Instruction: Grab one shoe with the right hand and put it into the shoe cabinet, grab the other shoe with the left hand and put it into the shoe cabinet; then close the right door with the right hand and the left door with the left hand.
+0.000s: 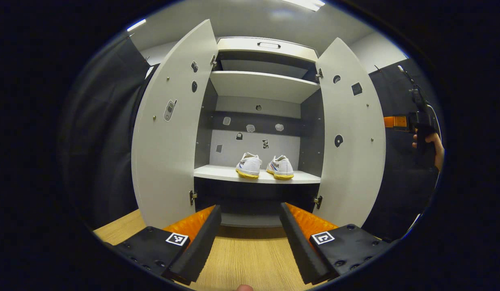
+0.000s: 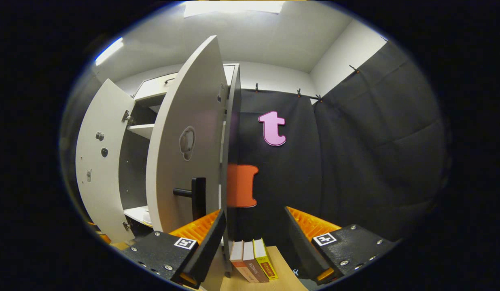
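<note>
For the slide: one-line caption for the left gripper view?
Open left gripper faces the shoe cabinet, both doors open, two white shoes side by side on its shelf.

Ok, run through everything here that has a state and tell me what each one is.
Left door: open.
Right door: open.
Shoes: both on the cabinet shelf, side by side, upright.
Left gripper: open, empty.
Right gripper: open, empty, beside the right door's outer face.
Books: standing upright, closed.

Ahead of me in the left gripper view, two shoes (image 1: pixel 265 166) sit side by side on a shelf (image 1: pixel 217 173) in the shoe cabinet (image 1: pixel 266 48), between its left door (image 1: pixel 169 133) and right door (image 1: pixel 351 137); three books (image 2: pixel 253 258) stand beside my right.
</note>
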Demonstrator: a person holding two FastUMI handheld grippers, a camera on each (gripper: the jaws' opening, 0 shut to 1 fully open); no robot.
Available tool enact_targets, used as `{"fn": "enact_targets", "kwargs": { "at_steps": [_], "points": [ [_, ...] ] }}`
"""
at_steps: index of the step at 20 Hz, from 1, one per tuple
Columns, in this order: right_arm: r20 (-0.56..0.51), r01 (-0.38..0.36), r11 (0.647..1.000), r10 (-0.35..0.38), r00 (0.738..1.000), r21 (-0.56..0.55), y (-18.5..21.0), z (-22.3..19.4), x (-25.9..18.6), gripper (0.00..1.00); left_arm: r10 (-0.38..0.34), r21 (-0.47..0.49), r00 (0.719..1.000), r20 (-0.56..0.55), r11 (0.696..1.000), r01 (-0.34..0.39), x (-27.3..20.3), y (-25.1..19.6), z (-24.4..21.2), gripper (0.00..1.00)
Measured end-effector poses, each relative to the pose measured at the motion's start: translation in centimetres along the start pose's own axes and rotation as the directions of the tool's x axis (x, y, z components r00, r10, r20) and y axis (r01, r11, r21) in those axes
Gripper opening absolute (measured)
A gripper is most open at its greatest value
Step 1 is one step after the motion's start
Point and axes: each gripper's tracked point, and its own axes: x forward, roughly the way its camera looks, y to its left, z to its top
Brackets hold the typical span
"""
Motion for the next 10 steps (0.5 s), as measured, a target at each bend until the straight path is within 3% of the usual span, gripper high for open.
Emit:
{"fn": "enact_targets", "kwargs": {
  "at_steps": [4, 10],
  "points": [
    [0.001, -0.075, 0.997, 0.075, 0.997, 0.022, 3.8, 0.1, 0.3, 0.89, 0.001, 0.014, 1.0, 0.003, 1.0, -0.001, 0.1, 0.8, 0.1, 0.95],
    [0.006, -0.124, 0.992, 0.124, 0.992, 0.029, 8.3, 0.1, 0.8, 0.89, 0.02, 0.006, 1.0, -0.002, 1.0, -0.02, 0.1, 2.5, 0.0, 0.95]
  ]
}}
